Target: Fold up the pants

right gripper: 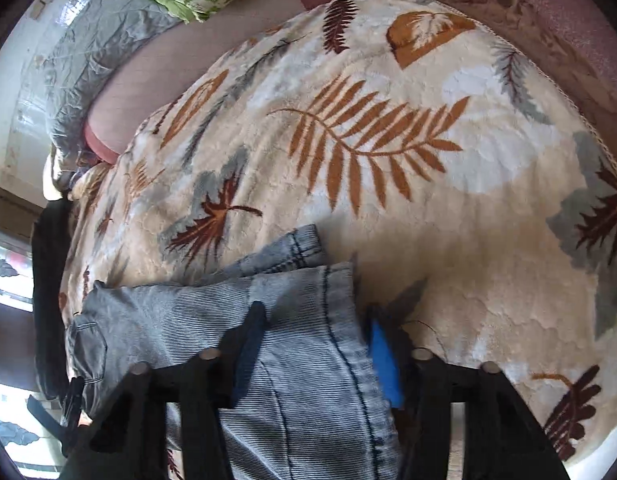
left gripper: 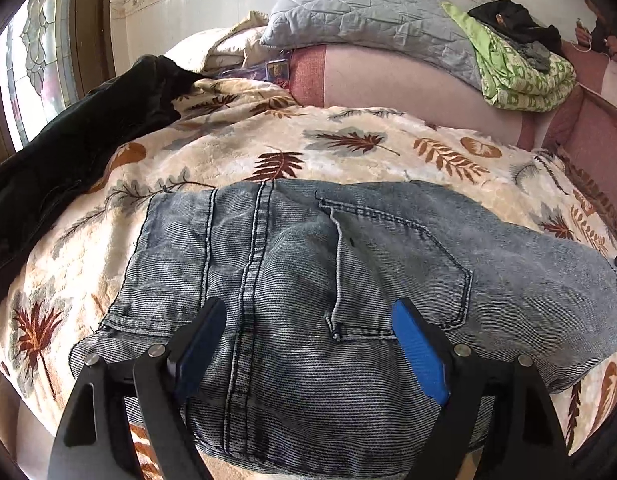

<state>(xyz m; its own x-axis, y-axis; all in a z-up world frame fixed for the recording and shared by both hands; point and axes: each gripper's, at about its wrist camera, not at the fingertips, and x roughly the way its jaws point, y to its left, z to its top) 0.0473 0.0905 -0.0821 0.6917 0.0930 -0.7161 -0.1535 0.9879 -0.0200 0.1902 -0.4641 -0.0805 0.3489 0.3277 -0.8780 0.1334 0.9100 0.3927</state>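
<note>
Left wrist view: the left tongs [left gripper: 308, 316] gape wide above the jeans [left gripper: 348, 264] on the leaf-print blanket [left gripper: 348, 140], gripping nothing. Right wrist view: the right tongs [right gripper: 316, 328], angled down, straddle the jeans' leg hems [right gripper: 300, 320]; grip unclear.

The left gripper [left gripper: 310, 344] has two black angular fingers, each faced on its inner side with a ribbed blue pad [left gripper: 422, 354]. Round silver pins [left gripper: 461, 349] sit at the linkage joints, two on each side. The right gripper [right gripper: 314, 344] is built alike: black fingers, blue pads [right gripper: 382, 364], and round metal pins [right gripper: 421, 354] on the black links.
</note>
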